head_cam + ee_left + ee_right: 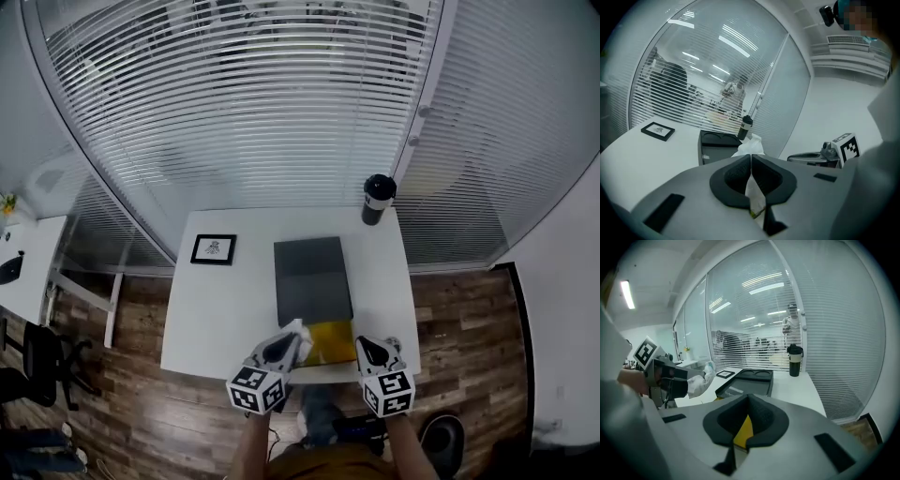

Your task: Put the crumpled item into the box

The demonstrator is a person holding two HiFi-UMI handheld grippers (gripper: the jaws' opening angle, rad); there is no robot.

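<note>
Your left gripper [289,339] has its jaws pressed together on the crumpled white item [750,145] — the paper runs down through the pads and bunches out above the tips. In the head view that item [293,329] sits at the near left corner of the dark, open box [312,267], over the near edge of the white table [225,309]. Your right gripper [364,345] is pinched shut on a yellow sheet [743,430], which lies at the table's near edge just in front of the box, between your two grippers. A framed picture [214,248] lies left of the box, and a dark cup [378,200] stands at the far right corner — both well apart from your grippers.
</note>
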